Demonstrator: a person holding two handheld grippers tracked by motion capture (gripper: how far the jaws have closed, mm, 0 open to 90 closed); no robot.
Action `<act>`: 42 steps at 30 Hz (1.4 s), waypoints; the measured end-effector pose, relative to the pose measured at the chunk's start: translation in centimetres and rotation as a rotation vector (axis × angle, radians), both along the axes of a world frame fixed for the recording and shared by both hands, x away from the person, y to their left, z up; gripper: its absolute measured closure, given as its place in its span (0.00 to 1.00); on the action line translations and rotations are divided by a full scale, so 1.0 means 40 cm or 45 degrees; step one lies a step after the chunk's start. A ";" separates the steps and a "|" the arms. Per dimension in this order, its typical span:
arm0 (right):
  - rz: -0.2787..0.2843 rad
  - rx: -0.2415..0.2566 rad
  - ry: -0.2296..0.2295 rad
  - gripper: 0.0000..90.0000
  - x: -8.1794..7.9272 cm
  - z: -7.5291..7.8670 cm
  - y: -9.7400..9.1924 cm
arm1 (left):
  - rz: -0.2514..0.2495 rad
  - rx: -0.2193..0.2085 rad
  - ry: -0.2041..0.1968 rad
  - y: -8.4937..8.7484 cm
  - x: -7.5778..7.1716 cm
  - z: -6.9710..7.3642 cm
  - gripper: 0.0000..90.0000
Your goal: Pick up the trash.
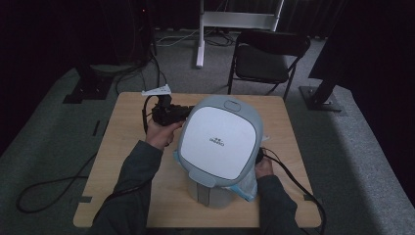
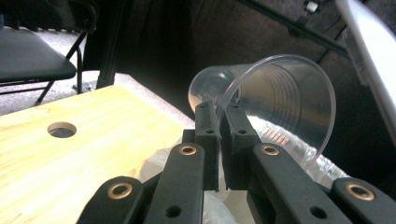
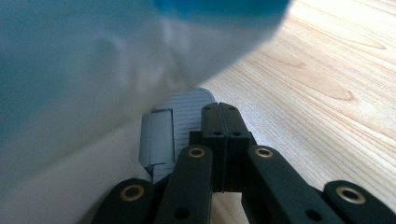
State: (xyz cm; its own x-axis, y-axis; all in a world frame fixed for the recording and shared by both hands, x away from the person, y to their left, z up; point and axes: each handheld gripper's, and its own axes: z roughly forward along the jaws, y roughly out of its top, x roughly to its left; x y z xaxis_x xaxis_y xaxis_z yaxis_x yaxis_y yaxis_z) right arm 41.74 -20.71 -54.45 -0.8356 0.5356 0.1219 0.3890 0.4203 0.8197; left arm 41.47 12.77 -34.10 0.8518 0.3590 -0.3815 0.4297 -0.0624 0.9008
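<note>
Leftmost, the left gripper (image 2: 223, 109) pinches the rim of a clear cup (image 2: 280, 100), held on its side above the table (image 2: 93, 135) beside the cooker (image 1: 220, 139). Right of the cooker, the right gripper (image 3: 219, 109) has its 2 jaws pressed together, empty.

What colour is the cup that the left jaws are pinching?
The cup is clear, see-through plastic with faint ridges; the left gripper view shows it best.
</note>
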 end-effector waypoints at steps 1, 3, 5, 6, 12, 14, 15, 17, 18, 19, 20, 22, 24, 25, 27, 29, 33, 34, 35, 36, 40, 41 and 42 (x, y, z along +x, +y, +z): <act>0.000 0.000 0.000 1.00 0.000 0.000 0.000 | -0.005 0.006 -0.003 -0.002 -0.001 0.000 0.97; 0.000 0.000 0.000 1.00 0.000 0.000 0.000 | -0.004 0.018 -0.006 -0.002 -0.001 -0.001 0.97; 0.000 0.000 -0.001 1.00 0.000 0.000 0.000 | -0.008 0.021 -0.007 -0.002 -0.002 -0.002 0.97; 0.000 0.000 -0.001 1.00 0.000 0.000 0.000 | -0.009 0.023 -0.009 -0.002 -0.002 -0.001 0.97; 0.001 0.000 -0.001 1.00 0.000 0.000 0.000 | -0.025 0.035 -0.027 -0.002 -0.008 0.004 0.97; 0.000 0.000 -0.001 1.00 0.000 0.000 0.000 | -0.026 0.039 -0.026 0.000 -0.008 0.003 0.97; 0.001 0.000 -0.001 1.00 0.000 0.000 0.000 | -0.028 0.042 -0.025 0.000 -0.010 0.003 0.97; 0.000 0.000 -0.001 1.00 0.000 0.000 0.000 | -0.031 0.045 -0.025 0.000 -0.010 0.003 0.97; 0.001 0.000 -0.001 1.00 0.000 0.000 0.000 | -0.032 0.047 -0.031 -0.001 -0.013 0.004 0.97; 0.000 0.000 -0.001 1.00 0.000 0.000 0.000 | -0.034 0.051 -0.037 -0.001 -0.014 0.005 0.97; 0.000 0.000 -0.001 1.00 0.000 0.000 0.000 | -0.034 0.057 -0.039 -0.002 -0.015 0.006 0.97; 0.001 0.000 -0.001 1.00 0.000 0.000 0.000 | -0.040 0.064 -0.046 -0.003 -0.017 0.007 0.97; 0.000 0.000 -0.001 1.00 0.000 0.000 0.000 | -0.038 0.070 -0.046 -0.003 -0.017 0.007 0.97; 0.001 0.000 -0.002 1.00 0.000 0.000 0.000 | -0.034 0.070 -0.045 -0.003 -0.017 0.006 0.97; 0.001 0.000 -0.002 1.00 0.000 0.000 0.000 | -0.031 0.071 -0.044 -0.002 -0.016 0.006 0.97; 0.001 0.000 -0.002 1.00 0.000 0.000 0.000 | -0.031 0.073 -0.045 -0.001 -0.016 0.006 0.97; 0.001 -0.001 -0.002 1.00 0.000 0.000 0.000 | -0.034 0.075 -0.047 0.001 -0.017 0.007 0.97; 0.001 0.000 -0.002 1.00 0.000 0.000 0.000 | -0.035 0.076 -0.048 0.000 -0.017 0.007 0.97; 0.001 0.000 -0.002 1.00 0.000 0.000 0.000 | -0.031 0.076 -0.052 0.001 -0.018 0.007 0.97; 0.001 -0.001 -0.002 1.00 0.000 0.000 0.000 | -0.030 0.073 -0.051 0.002 -0.017 0.008 0.97; 0.001 -0.001 -0.002 1.00 0.000 0.000 0.000 | -0.031 0.073 -0.049 0.002 -0.016 0.008 0.97; 0.001 -0.001 -0.002 1.00 0.000 0.000 0.000 | -0.032 0.077 -0.051 0.002 -0.016 0.008 0.97; 0.001 -0.001 -0.002 1.00 0.000 0.000 0.000 | -0.031 0.076 -0.050 0.002 -0.016 0.008 0.97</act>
